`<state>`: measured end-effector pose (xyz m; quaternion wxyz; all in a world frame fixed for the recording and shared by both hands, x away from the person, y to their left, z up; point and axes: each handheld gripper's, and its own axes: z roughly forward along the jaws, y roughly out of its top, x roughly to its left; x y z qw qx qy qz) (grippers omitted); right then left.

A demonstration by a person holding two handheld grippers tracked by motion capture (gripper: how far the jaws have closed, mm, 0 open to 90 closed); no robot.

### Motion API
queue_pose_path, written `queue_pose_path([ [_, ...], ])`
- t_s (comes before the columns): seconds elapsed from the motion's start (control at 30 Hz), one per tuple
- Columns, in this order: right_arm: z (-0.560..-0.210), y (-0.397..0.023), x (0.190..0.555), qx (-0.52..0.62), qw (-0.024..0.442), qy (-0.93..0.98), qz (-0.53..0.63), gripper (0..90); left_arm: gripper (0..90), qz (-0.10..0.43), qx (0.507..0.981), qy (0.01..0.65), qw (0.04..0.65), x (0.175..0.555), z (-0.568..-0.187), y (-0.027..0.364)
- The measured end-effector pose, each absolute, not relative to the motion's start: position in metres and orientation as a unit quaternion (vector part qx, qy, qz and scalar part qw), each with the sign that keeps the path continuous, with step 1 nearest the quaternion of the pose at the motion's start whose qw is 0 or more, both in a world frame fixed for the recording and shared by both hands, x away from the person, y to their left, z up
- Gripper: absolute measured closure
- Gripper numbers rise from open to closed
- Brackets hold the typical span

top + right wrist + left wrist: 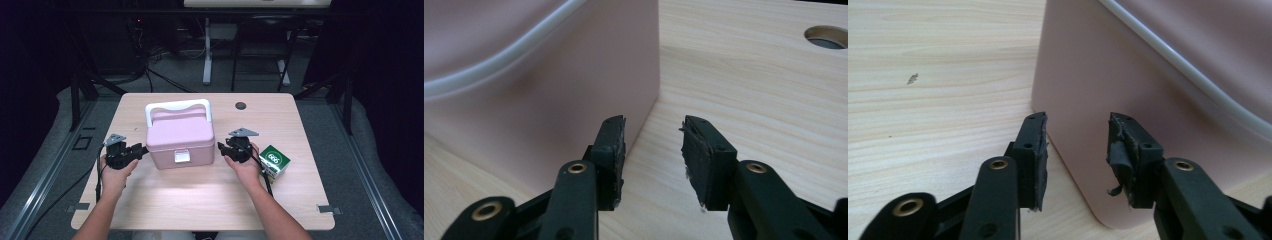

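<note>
One green carton sits behind right gripper, beside pink box.

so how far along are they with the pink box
Early. The pink box stands closed on the table, white handle up, front latch shut. Left tool and right tool flank its sides, open, gripping nothing. Still left: taking hold of the box. The green carton lies untouched.
</note>
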<state>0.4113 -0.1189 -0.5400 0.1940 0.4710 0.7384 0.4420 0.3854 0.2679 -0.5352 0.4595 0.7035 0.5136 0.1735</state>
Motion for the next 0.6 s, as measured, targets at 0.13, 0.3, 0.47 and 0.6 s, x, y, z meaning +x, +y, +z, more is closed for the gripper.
queue_pose_path([
  [0.13, -0.543, -0.111, 0.414, 0.467, 0.188, 0.741, 0.445, 63.7, 66.6, 0.175, 0.713, 0.505, 0.454, 0.382, -0.536, 0.265],
  [0.3, -0.544, -0.109, 0.413, 0.471, 0.175, 0.738, 0.451, 73.1, 73.9, 0.173, 0.715, 0.505, 0.451, 0.379, -0.535, 0.261],
  [0.47, -0.545, -0.106, 0.41, 0.467, 0.177, 0.738, 0.454, 80.9, 83.8, 0.174, 0.716, 0.503, 0.45, 0.377, -0.534, 0.258],
  [0.6, -0.544, -0.099, 0.405, 0.47, 0.191, 0.735, 0.451, 89.9, 88.9, 0.174, 0.714, 0.505, 0.453, 0.376, -0.534, 0.255],
])
